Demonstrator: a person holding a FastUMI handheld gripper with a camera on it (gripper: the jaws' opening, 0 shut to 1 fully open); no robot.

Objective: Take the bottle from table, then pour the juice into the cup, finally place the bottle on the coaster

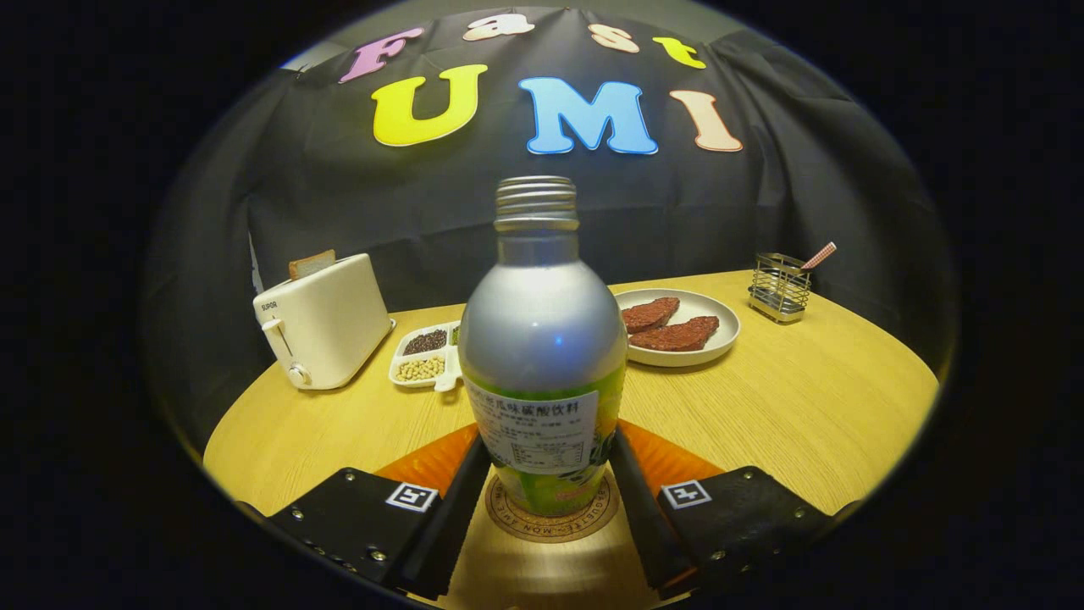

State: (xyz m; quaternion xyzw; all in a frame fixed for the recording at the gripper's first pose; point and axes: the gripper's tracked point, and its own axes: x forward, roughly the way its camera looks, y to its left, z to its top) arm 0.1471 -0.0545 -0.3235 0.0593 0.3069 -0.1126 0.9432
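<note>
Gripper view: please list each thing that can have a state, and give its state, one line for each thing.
bottle: upright, no cap, standing on the coaster
tool: fingers pressed on both sides of the bottle
toaster: one bread slice sticking up from the slot
plate: holds two brown pieces
divided tray: compartments filled with grains and beans
wire holder: upright, one straw inside

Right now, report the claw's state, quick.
Claw: closed on the bottle, both fingers pressing its sides; bottle stands upright on the coaster.
</note>
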